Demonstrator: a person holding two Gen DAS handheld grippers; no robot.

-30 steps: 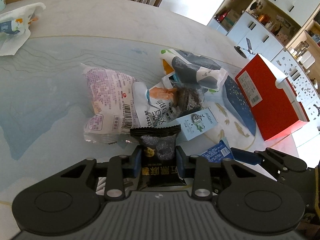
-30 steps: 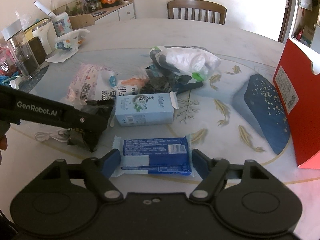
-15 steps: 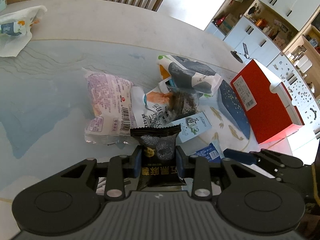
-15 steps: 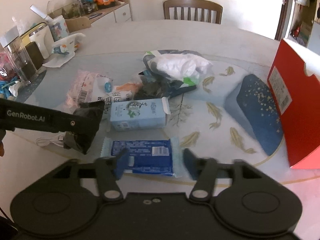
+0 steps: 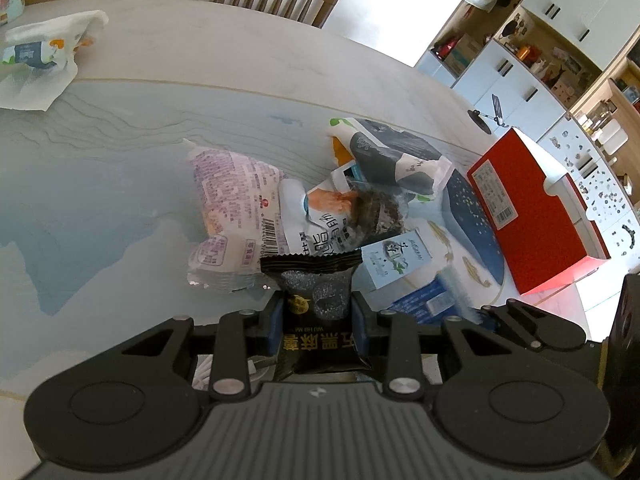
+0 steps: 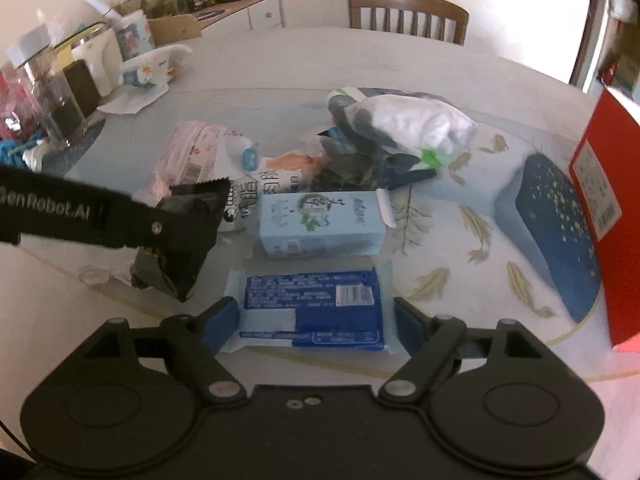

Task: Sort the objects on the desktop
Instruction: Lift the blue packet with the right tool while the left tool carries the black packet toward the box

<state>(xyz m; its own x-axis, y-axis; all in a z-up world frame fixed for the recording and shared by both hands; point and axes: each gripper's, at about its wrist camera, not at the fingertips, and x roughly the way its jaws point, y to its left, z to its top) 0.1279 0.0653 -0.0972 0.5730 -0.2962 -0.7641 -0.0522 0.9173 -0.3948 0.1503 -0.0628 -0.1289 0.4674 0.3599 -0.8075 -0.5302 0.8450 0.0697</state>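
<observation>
At the bottom centre of the left wrist view, the left hand-held gripper (image 5: 318,322) is clenched on a black snack packet (image 5: 318,300), held above the counter (image 5: 120,168). Bottom centre of the right wrist view, the right hand-held gripper (image 6: 316,322) stands released, fingers flanking a blue wrapped packet (image 6: 312,308) lying on the counter. Just beyond lies a light-blue carton (image 6: 320,224). Farther, mid-frame, a pile of bags (image 6: 396,128). At the right edge, a red box (image 6: 608,220).

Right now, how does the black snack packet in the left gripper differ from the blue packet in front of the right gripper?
The black snack packet is clamped by the left gripper and off the table; the blue packet lies flat between the right gripper's spread fingers, seemingly ungripped. The black one is narrow with a zigzag top edge; the blue one is wider and flatter. Both are sealed wrappers.
</observation>
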